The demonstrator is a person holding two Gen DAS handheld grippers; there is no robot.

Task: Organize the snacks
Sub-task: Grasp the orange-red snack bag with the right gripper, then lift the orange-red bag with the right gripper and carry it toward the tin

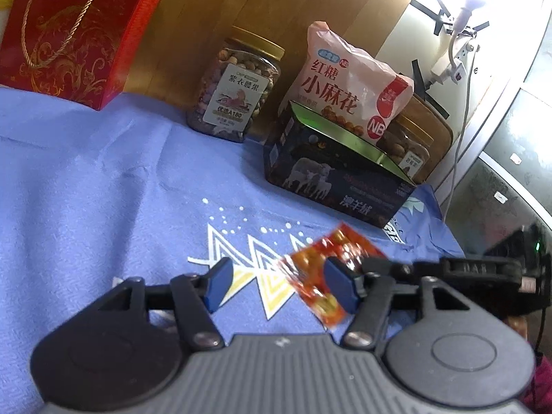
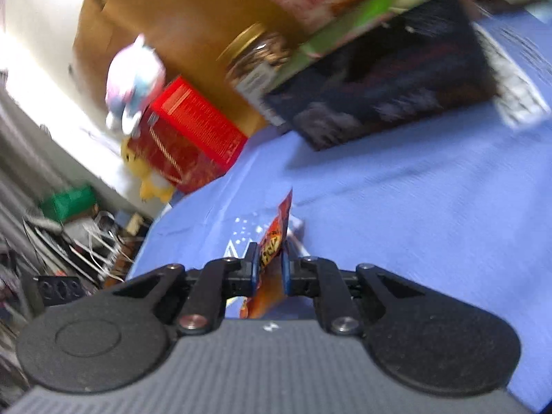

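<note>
Left wrist view shows a blue cloth [image 1: 103, 172] with white and yellow zigzag print covering the surface, before a wooden wall [image 1: 269, 7]. On it stand a red gift box [image 1: 79, 34], a nut jar [image 1: 234, 82] labelled "A180", a pink bag [image 1: 348, 82] with Chinese writing and "NB", and a dark open box [image 1: 331, 172] with sheep printed. The left gripper [image 1: 279, 286] has its jaws open, nothing pressed; an orange packet [image 1: 324, 269], blurred, lies partly behind its right finger. Right wrist view, tilted and blurred, shows what the other does not: the right gripper [image 2: 270, 269] closed on the orange packet [image 2: 274, 234], above the cloth [image 2: 396, 207], plus plush toys [image 2: 134, 82] and floor clutter [image 2: 76, 241] at left.
</note>
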